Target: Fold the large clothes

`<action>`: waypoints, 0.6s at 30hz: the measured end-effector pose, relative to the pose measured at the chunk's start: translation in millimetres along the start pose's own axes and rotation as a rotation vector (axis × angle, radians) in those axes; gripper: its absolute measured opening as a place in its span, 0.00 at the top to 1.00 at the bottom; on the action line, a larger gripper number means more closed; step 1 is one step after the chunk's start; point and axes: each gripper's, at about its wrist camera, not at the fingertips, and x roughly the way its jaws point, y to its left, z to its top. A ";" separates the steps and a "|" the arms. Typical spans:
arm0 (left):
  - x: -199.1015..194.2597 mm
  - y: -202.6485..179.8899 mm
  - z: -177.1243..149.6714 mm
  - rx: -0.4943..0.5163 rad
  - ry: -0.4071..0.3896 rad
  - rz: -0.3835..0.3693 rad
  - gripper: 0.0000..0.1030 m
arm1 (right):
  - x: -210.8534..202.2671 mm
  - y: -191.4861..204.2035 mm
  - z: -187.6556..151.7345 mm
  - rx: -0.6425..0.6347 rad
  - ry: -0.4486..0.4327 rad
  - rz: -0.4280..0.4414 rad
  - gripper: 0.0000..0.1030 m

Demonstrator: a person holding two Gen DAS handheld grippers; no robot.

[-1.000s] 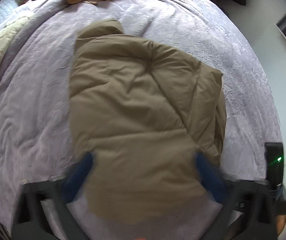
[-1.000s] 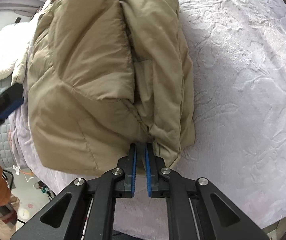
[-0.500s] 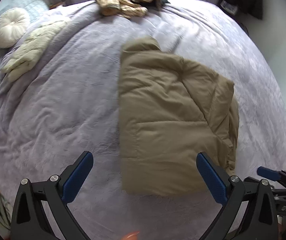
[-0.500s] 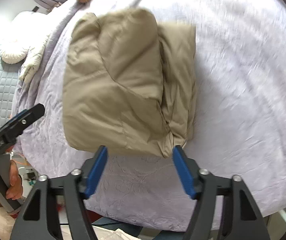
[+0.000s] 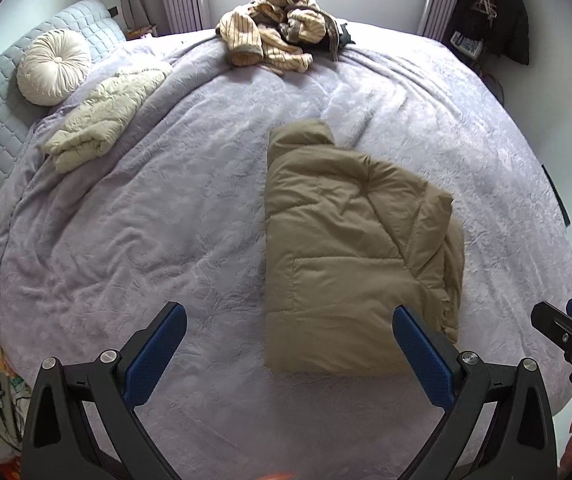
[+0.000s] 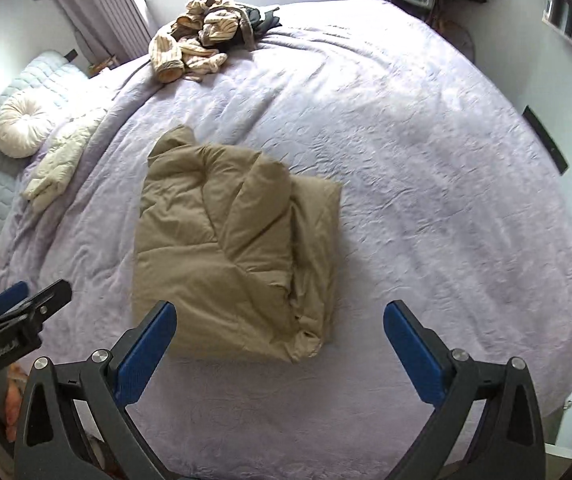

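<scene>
A tan puffer jacket (image 5: 350,248) lies folded into a thick rectangle on the lavender bedspread (image 5: 145,232), one sleeve fold laid across its top. My left gripper (image 5: 288,316) hangs above the jacket's near edge, open wide, with nothing between its blue pads. In the right wrist view the same jacket (image 6: 237,252) sits ahead and slightly left. My right gripper (image 6: 279,312) is above its near right corner; its jaws are opening and hold nothing. Each gripper shows at the edge of the other's view: the right gripper (image 5: 566,328) and the left gripper (image 6: 25,304).
A folded cream jacket (image 5: 101,124) and a round cushion (image 5: 51,66) lie by the quilted headboard at the left. A heap of striped and dark clothes (image 5: 277,28) sits at the bed's far edge under the window. A dark coat (image 5: 494,4) hangs at the far right.
Both grippers have risen away from the jacket. The right gripper, shut at the jacket's near edge a second ago, has opened wide. The jacket stays folded on the bed.
</scene>
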 end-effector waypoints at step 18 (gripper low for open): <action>-24.4 2.4 -2.6 0.004 -0.027 0.011 0.00 | -33.0 3.4 3.4 0.010 -0.065 -0.031 0.00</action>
